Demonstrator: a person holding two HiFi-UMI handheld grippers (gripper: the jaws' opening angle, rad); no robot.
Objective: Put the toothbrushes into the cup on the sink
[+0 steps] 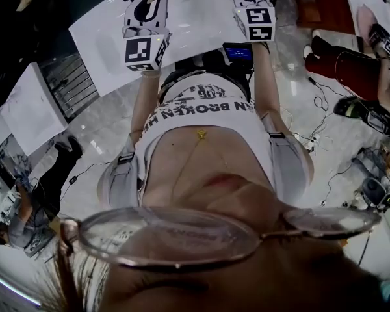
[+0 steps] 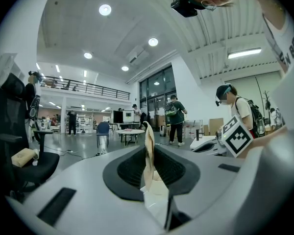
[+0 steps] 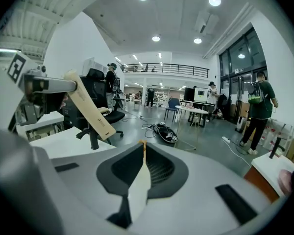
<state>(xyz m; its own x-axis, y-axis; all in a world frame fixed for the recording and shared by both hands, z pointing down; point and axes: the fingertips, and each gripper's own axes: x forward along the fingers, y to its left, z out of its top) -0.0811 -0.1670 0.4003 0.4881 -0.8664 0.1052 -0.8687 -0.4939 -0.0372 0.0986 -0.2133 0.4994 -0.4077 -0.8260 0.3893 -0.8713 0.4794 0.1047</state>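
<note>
The left gripper (image 2: 149,150) clamps one toothbrush (image 2: 150,168) and the right gripper (image 3: 143,153) another toothbrush (image 3: 138,187), each upright mid-frame between narrow jaws, likely held firm for carrying to the cup, which no view shows.

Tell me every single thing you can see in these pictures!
left toothbrush: one, beige, clamped in the left gripper
right toothbrush: one, cream with an orange tip, clamped in the right gripper
table: one, white, just beyond the grippers in the head view
office chair: one, black, at the left of the left gripper view
blue chair: one, blue, far back on the hall floor
bystander: one in a dark green top, by the tall windows; others stand further off
left gripper: one, grey and black, shut on its toothbrush
right gripper: one, grey and black, shut on its toothbrush
person's top: one, white with black letters, in the middle of the head view
</note>
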